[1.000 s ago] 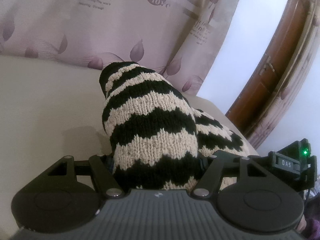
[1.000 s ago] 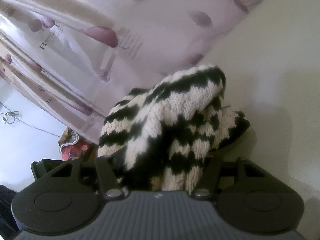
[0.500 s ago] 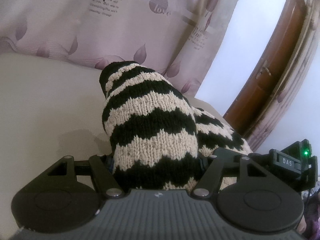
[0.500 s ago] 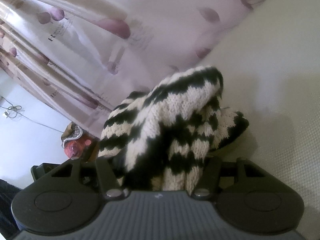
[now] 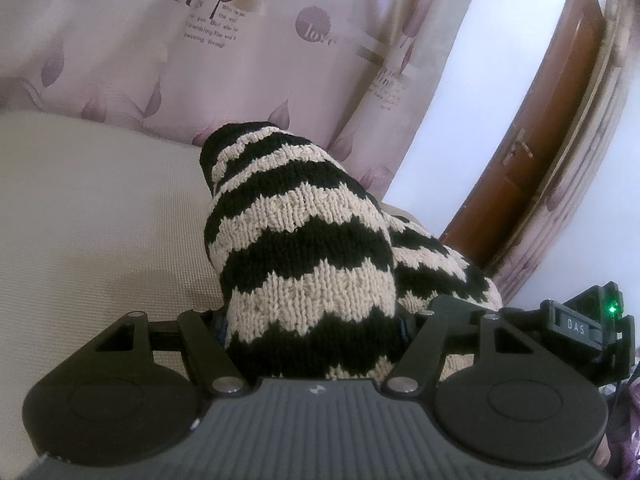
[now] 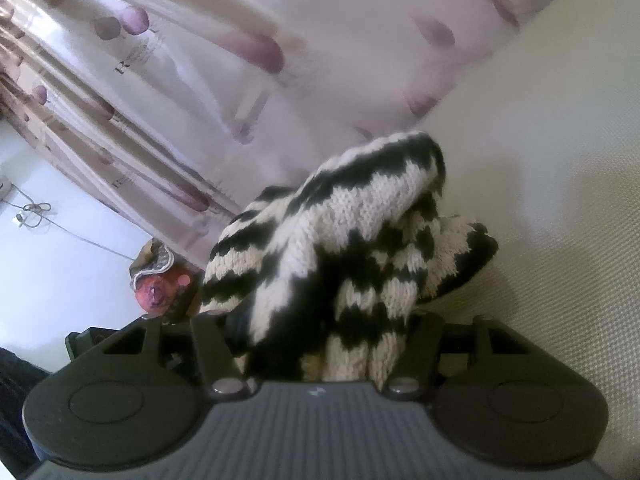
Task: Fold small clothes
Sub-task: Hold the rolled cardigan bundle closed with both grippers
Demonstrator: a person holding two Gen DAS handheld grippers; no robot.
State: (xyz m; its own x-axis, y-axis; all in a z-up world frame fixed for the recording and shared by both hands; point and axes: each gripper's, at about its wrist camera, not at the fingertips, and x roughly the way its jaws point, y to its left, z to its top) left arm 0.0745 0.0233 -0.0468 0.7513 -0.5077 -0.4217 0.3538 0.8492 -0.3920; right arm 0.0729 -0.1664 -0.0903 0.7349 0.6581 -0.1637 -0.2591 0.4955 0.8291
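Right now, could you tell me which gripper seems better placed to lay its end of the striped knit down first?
Probably the left gripper: the knit hangs smooth there over the cream surface. At the right gripper it is bunched.

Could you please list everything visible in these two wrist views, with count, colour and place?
Knitted garment: one, black and cream zigzag stripes, bunched and held up over the surface between both grippers.
Padded surface: one, cream, under the garment; whether bed or sofa cannot be told.
Curtain: one, pale pink with purple leaves and lettering, behind the surface.
Door: one, brown wood with metal handle, right of the left wrist view.
Wall: white, with a thin cable, left of the right wrist view.
Small object: one, reddish and patterned, below the curtain; too blurred to name.
Left gripper: one, black, jaws closed on the knit.
Right gripper: one, black, jaws closed on the knit.
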